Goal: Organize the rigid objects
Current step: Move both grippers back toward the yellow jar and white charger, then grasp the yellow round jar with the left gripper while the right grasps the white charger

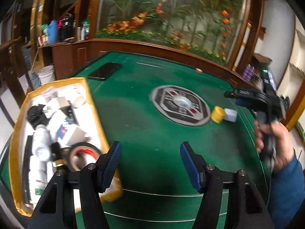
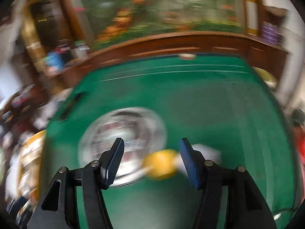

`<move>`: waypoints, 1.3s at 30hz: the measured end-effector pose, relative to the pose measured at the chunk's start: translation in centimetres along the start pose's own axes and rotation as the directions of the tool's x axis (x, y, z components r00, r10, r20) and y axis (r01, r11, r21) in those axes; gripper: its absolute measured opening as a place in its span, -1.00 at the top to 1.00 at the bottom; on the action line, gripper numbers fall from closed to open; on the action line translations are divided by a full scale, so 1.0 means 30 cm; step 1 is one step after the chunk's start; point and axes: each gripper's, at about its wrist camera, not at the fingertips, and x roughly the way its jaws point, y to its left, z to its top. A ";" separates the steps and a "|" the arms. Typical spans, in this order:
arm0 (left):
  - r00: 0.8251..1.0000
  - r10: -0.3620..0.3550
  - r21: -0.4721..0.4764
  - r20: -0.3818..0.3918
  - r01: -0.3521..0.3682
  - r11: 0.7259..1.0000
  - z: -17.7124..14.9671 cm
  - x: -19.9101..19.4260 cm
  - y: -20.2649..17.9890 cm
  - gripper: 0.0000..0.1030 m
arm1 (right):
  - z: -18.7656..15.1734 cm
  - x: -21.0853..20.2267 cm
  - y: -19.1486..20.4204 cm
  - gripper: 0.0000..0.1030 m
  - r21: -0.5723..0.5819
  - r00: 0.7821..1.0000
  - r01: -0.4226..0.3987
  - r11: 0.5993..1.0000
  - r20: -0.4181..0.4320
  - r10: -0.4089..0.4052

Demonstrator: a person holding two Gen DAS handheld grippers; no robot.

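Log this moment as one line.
left gripper: open, empty | right gripper: open, nearing yellow spool | white box: beside spool | tray: filled

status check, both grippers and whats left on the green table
Left hand-held gripper open, empty. Right hand-held gripper open, nearing small yellow ribbed cylinder beside small white box. Nothing in the way.

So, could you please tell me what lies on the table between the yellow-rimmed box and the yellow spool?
The round silver centre panel of the green table lies between the box and spool, clearest in the left wrist view.
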 end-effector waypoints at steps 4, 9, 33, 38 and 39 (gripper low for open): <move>1.000 -0.002 0.055 -0.023 0.003 0.999 -0.023 0.013 -0.051 -0.31 | 0.011 0.134 -0.130 -0.15 0.083 0.996 0.000 0.997 -0.089 0.007; 0.999 0.001 0.072 -0.044 0.002 0.997 -0.026 0.034 -0.067 -0.31 | -0.025 0.167 -0.069 -0.14 0.034 0.986 -0.053 0.998 -0.155 0.058; 0.985 -0.032 0.267 -0.169 0.077 0.961 -0.027 0.244 -0.419 -0.72 | -0.162 -0.058 -0.030 -0.15 0.096 0.928 -0.348 0.933 -0.106 0.357; 0.972 -0.036 0.247 -0.231 0.094 0.964 -0.023 0.324 -0.454 0.18 | -0.152 -0.049 -0.068 -0.15 0.137 0.931 -0.338 0.931 -0.098 0.352; 0.974 -0.036 0.243 -0.222 0.091 0.966 -0.026 0.318 -0.450 0.18 | -0.153 -0.050 -0.073 -0.15 0.144 0.931 -0.338 0.930 -0.096 0.353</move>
